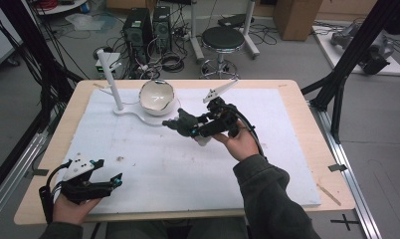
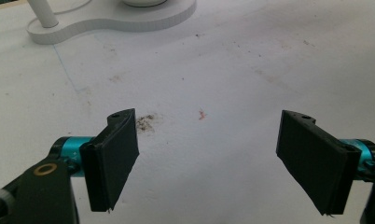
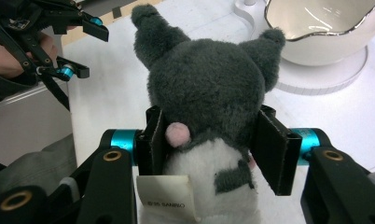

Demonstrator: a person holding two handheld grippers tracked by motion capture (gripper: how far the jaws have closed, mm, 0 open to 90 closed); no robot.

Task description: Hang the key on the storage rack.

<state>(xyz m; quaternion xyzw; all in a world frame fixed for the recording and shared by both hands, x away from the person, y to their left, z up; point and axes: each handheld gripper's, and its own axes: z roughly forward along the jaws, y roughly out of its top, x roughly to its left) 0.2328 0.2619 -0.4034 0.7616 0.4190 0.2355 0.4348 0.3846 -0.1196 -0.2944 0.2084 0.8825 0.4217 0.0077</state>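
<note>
A grey and white plush toy (image 3: 209,93) with two pointed ears and a paper tag sits between the pads of my right gripper (image 3: 212,140), which is shut on its body. In the high view the plush toy (image 1: 184,122) hangs just above the white mat, near the bowl, with the right gripper (image 1: 200,129) behind it. The white bowl (image 1: 156,96) with a wavy rim rests on a white stand (image 1: 138,115) that has an upright post (image 1: 110,79). My left gripper (image 1: 108,173) rests at the table's front left, jaws wide open and nothing between them (image 2: 209,161).
A white mat (image 1: 153,169) covers most of the wooden table (image 1: 307,129). Small brown and red stains mark the mat (image 2: 146,122). Beyond the table are a stool (image 1: 223,42), computer towers (image 1: 138,30) and cables on the floor.
</note>
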